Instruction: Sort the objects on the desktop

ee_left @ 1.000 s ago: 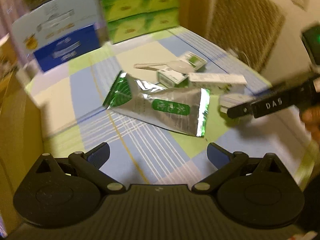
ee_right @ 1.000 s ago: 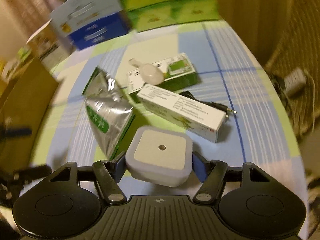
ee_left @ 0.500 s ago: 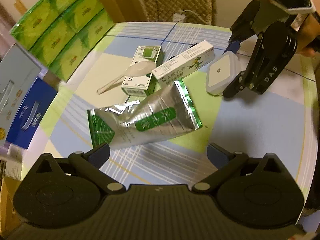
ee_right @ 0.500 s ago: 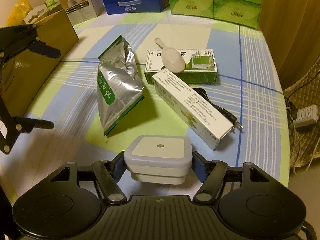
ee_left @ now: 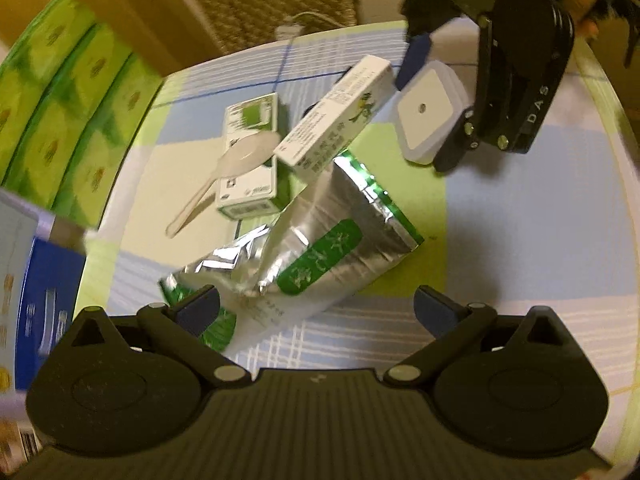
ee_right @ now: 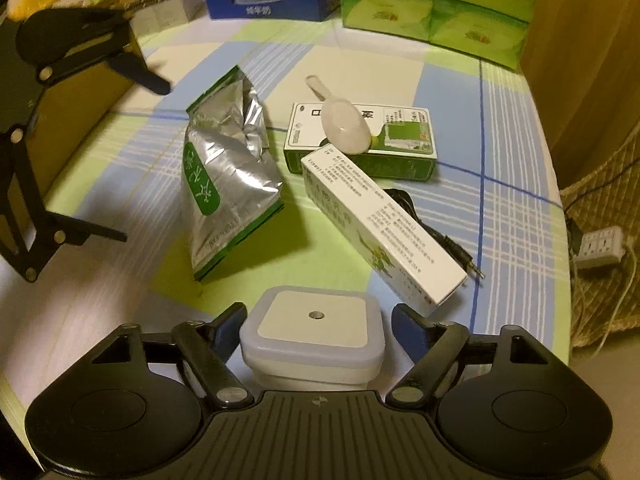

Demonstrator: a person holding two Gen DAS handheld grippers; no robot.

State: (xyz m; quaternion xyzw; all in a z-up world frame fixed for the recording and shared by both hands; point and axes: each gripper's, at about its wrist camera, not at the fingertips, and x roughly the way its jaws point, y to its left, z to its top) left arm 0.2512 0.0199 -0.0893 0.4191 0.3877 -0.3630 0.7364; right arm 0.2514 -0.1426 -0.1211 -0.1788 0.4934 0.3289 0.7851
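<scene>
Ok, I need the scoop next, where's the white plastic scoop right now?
In the right wrist view the white plastic scoop lies on top of the green-and-white box, behind the long white carton.

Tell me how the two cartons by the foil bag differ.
The long white carton is slim and mostly white; the short green carton is squatter, with green sides. The long carton lies diagonally, its far end meeting the short carton's front, which sits squarely across. A white scoop rests on the short carton; a black cable runs behind the long one. Both lie flat on the checked cloth.
</scene>
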